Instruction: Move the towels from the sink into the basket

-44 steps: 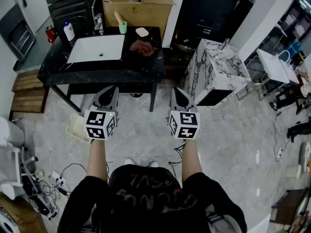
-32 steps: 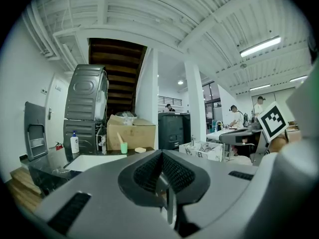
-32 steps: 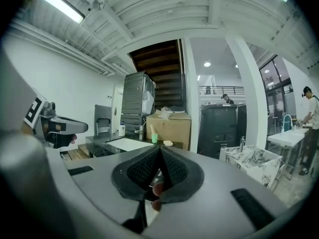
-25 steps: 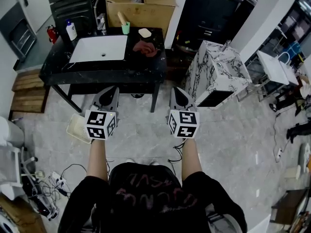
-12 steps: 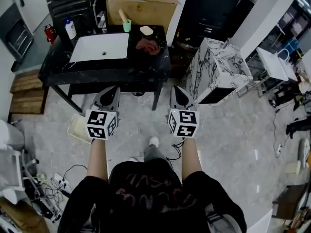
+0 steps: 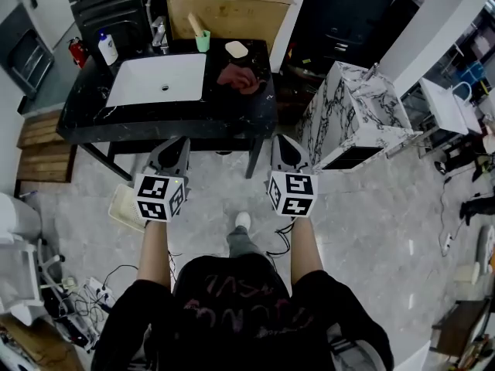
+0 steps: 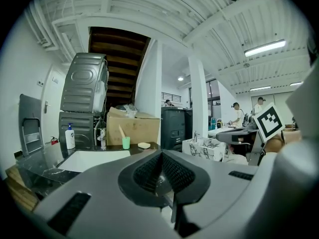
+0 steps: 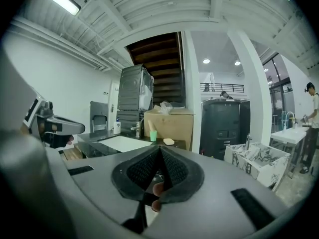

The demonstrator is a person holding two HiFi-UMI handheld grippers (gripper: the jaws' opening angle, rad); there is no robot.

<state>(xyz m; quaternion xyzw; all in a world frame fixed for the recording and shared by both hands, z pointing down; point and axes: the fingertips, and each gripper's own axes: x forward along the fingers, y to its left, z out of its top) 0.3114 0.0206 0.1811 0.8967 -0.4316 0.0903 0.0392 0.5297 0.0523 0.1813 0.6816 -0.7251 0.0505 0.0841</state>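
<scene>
A reddish towel lies crumpled on the black counter, just right of the white sink, whose basin looks bare. A pale basket stands on the floor left of the table, partly behind my left gripper's cube. My left gripper and right gripper are held side by side in front of the table, short of its near edge, both shut with nothing in them. The left gripper view shows closed jaws pointing at the counter; the right gripper shows the same.
A black table carries the sink, a soap bottle, a green cup and a soap bar. A cardboard box stands behind it, a marble cabinet to the right. Cables lie on the floor at lower left.
The person has stepped towards the table, so it sits nearer and lower in the head view; a foot now shows below the grippers. Both grippers keep their pose and stay shut.
</scene>
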